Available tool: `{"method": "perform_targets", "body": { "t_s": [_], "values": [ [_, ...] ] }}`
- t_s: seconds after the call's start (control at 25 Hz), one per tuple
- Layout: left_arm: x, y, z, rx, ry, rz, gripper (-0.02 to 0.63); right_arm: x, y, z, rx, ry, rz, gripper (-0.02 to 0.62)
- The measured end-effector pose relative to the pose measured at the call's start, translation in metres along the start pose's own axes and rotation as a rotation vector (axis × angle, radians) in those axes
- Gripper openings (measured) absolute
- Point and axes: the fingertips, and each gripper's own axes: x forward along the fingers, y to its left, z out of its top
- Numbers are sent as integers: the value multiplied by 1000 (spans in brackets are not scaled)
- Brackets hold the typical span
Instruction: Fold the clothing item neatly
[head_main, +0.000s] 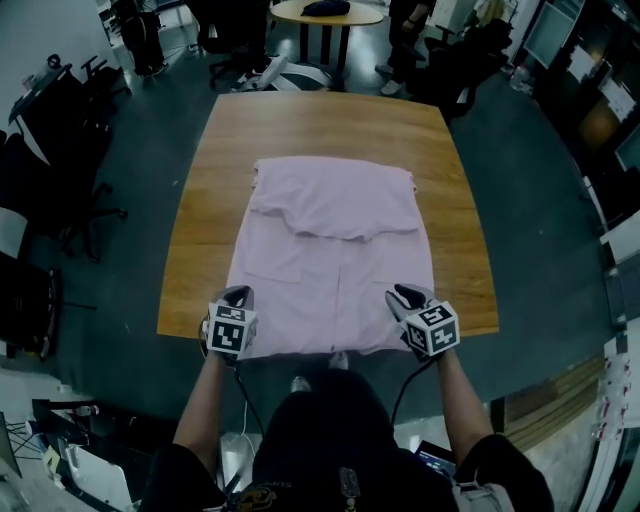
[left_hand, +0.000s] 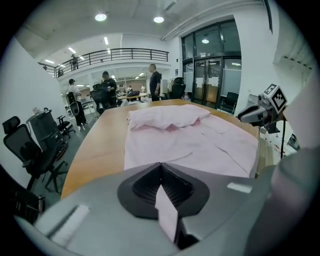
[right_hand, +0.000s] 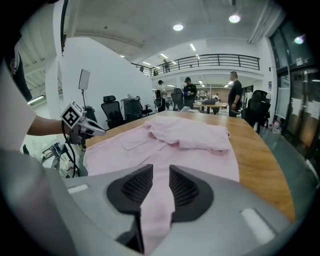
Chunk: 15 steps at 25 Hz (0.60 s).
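Observation:
A pale pink shirt (head_main: 335, 260) lies spread on the wooden table (head_main: 330, 125), its far part folded back into a bunched band (head_main: 335, 195). My left gripper (head_main: 237, 296) is at the shirt's near left corner, my right gripper (head_main: 408, 297) at its near right corner, both at the table's front edge. In the left gripper view the left gripper (left_hand: 161, 172) is shut on a thin strip of the shirt (left_hand: 200, 140). In the right gripper view a thicker fold of the shirt (right_hand: 190, 135) runs between the pads of the right gripper (right_hand: 160, 175), which grip it.
Dark office chairs (head_main: 40, 120) stand to the left of the table on the grey floor. A round table (head_main: 325, 12) and standing people are beyond the far end. Bare wood shows on both sides of the shirt.

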Motion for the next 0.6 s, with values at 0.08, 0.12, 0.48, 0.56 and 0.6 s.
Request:
{"method": "perform_targets", "body": {
  "t_s": [0.08,0.12,0.48,0.56,0.6],
  "values": [
    [-9,4,-15,-25,-17,25,8,-7,6,-8,15,3,-31,81],
    [-14,6,-24,-42,-28,37,8,-10,8,-14,26,5,-44,80],
    [-56,10,-102,-182,-44,24,142,-37,17,-61,52,31,-43,67],
    [-62,11,-119,-217,-26,40,171,-39,16,-71,49,33,-42,69],
    [-62,10,-126,-235,-17,37,193,-41,15,-78,49,40,-34,69]
  ]
}}
